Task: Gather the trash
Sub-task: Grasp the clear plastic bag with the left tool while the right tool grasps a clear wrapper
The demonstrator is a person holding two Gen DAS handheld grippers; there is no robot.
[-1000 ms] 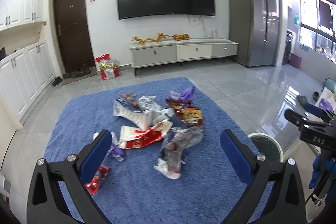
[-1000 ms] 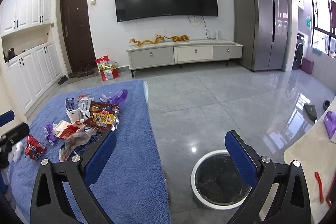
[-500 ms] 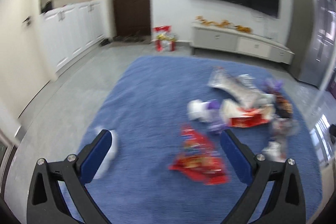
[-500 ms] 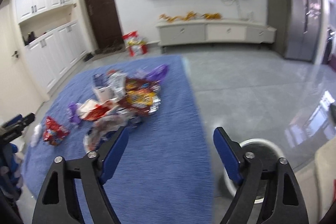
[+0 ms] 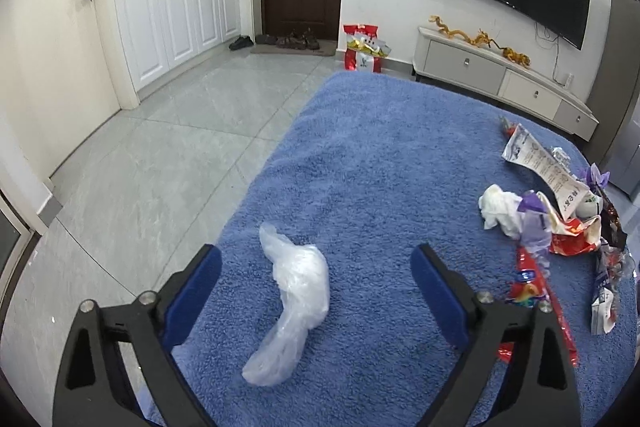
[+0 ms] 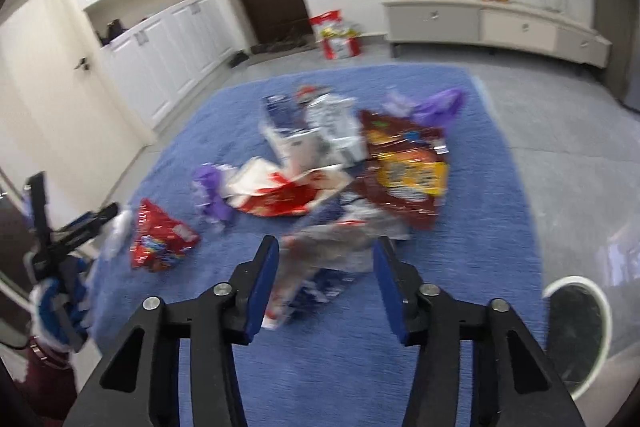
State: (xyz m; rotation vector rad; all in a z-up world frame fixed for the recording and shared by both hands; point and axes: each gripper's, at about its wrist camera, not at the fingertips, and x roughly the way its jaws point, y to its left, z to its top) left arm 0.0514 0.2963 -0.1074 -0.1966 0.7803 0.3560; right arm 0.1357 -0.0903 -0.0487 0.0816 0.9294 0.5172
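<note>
Jaws above littered blue rug [image 5: 372,163]

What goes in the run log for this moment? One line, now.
phase: reaching | left gripper: open, closing around clear plastic bag | right gripper: open, closing around crumpled wrapper | bin: right of rug
</note>
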